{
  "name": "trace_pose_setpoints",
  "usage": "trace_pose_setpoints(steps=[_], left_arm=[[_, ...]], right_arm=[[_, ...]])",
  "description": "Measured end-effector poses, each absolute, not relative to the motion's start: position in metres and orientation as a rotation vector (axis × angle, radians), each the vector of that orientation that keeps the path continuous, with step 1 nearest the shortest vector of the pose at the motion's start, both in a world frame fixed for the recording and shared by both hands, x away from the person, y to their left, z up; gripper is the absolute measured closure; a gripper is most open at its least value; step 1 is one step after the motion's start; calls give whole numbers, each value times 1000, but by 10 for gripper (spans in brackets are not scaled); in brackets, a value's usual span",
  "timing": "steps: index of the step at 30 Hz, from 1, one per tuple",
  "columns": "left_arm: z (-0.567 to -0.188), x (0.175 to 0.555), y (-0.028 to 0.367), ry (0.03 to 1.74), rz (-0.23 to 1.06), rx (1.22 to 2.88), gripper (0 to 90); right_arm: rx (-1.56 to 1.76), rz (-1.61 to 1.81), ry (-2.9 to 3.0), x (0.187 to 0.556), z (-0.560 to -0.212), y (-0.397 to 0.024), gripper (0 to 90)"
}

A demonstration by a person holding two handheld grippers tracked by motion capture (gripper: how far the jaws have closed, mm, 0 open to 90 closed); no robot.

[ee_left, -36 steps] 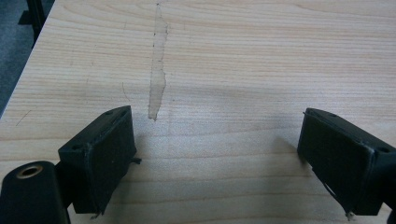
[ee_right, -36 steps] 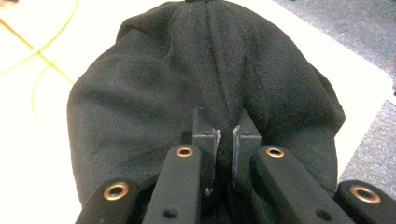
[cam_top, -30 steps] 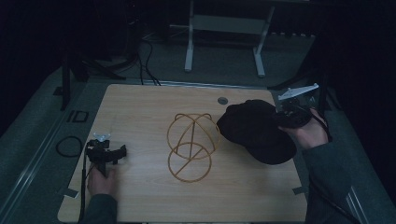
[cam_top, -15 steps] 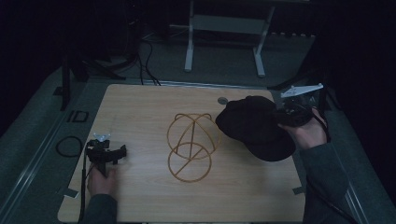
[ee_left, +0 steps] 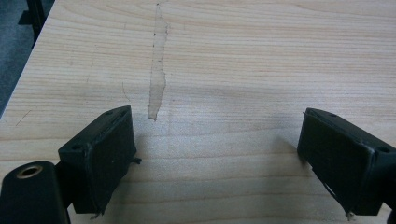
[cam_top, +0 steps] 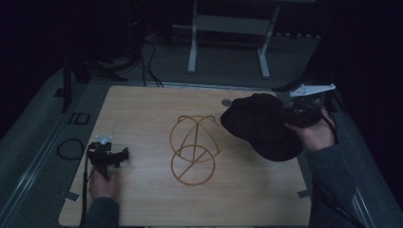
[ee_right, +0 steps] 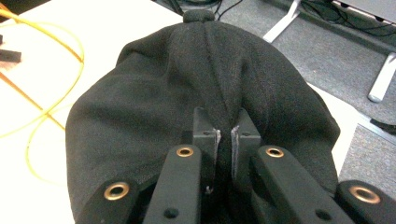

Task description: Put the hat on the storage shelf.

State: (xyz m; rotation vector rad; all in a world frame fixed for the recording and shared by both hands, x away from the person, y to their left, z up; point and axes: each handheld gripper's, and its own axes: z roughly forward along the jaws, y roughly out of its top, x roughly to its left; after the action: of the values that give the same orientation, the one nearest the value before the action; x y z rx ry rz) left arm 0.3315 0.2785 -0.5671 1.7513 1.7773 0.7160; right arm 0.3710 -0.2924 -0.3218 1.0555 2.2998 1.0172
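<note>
Table [cam_top: 142, 109], viewed from above. Left gripper [cam_top: 110, 156], at 8 o'clock, rests with jaws wide and empty, unmoved. Wire frame [cam_top: 195, 148] stands at centre. Black cap [cam_top: 259, 124], at 3 o'clock, pinched by the right gripper [cam_top: 297, 114], has drifted slightly toward the frame, probably to be set over it.

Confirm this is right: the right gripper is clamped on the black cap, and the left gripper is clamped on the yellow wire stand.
Only the left part is wrong. The left gripper is open over bare table, as the left gripper view shows. The right gripper is clamped on the black cap.
</note>
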Motion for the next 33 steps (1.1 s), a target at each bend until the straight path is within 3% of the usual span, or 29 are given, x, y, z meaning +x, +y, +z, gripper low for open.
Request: trace_pose_setpoints(steps=[33], left_arm=[[-567,331,279,1778,715,1752,108]], right_arm=[[1006,1121,2238,364,-309,-284,841]])
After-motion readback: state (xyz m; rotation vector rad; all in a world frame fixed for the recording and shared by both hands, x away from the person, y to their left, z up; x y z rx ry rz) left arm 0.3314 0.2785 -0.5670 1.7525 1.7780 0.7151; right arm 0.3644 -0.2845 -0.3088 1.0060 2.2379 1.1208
